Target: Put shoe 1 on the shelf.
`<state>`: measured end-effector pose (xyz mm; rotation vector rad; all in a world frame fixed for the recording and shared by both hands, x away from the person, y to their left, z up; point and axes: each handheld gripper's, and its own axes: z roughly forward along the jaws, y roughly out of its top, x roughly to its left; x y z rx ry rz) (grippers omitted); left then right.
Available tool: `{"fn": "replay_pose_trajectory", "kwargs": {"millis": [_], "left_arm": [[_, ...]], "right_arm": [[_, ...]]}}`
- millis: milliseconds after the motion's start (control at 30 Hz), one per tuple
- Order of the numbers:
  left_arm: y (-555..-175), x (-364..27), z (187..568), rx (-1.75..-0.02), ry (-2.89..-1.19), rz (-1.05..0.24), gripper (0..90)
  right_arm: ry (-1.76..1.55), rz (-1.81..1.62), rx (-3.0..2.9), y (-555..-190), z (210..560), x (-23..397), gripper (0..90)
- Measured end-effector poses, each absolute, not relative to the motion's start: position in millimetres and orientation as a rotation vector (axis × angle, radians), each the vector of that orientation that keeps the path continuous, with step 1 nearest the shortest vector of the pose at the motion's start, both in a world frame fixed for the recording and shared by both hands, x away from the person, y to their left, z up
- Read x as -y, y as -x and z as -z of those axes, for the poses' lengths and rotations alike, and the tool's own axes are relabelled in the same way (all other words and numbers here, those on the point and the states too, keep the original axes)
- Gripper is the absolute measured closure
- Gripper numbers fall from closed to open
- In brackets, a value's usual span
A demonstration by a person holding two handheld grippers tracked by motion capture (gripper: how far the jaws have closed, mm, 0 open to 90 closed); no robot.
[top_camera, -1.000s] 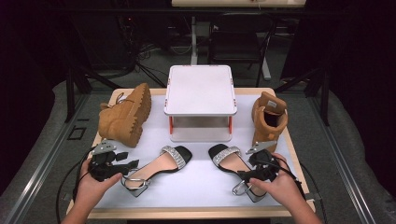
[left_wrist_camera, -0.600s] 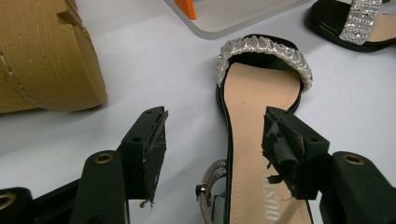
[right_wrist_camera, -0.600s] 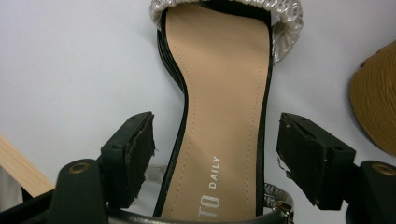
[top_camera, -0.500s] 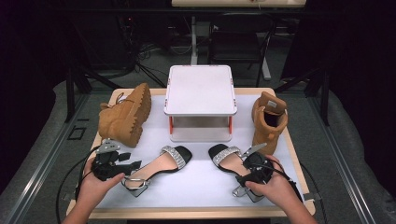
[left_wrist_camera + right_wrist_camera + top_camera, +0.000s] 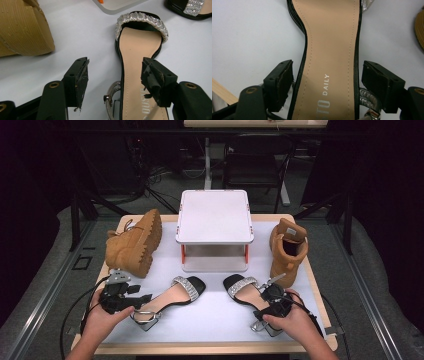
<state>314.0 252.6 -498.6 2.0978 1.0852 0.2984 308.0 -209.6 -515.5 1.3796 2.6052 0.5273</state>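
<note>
Down at the tabletop's (image 5: 215, 317) front edge, both sandals (image 5: 170, 297) (image 5: 252, 297) are being straddled by wide-open, empty fingers (image 5: 80, 77) (image 5: 282, 82); a slim heel strap could easily get snagged if they're closed off-center.

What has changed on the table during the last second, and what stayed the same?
The right gripper moved inward and now straddles the right sandal, jaws open on both sides of its sole, not clamped. The left gripper shifted little and stays open at the left sandal. Both boots and the white stand did not move.
</note>
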Motion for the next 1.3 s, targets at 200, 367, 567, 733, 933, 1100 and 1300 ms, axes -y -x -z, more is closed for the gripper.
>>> {"fn": "replay_pose_trajectory", "kwargs": {"millis": [200,367,567,733,933,1100,1300], "left_arm": [[-315,-248,499,-1.079,-2.130,-0.288,37.9],[-317,-242,498,-1.073,-2.179,-0.282,37.9],[-320,-233,499,-1.082,-2.246,-0.265,36.9],[-324,-224,498,-1.093,-2.286,-0.235,35.2],[-325,-208,498,-1.086,-2.350,-0.263,35.2],[-326,-196,503,-1.097,-2.396,-0.263,35.3],[-327,-191,506,-1.107,-2.402,-0.263,34.3]], "right_arm": [[-1.424,-0.573,-2.597,-307,521,213,26.0],[-1.438,-0.612,-2.560,-304,524,213,28.5],[-1.408,-0.573,-2.580,-304,522,214,31.2],[-1.398,-0.575,-2.570,-302,521,212,32.1],[-1.399,-0.577,-2.562,-302,522,214,31.7],[-1.411,-0.614,-2.553,-301,523,215,31.5],[-1.408,-0.609,-2.558,-302,523,215,31.2]]}}
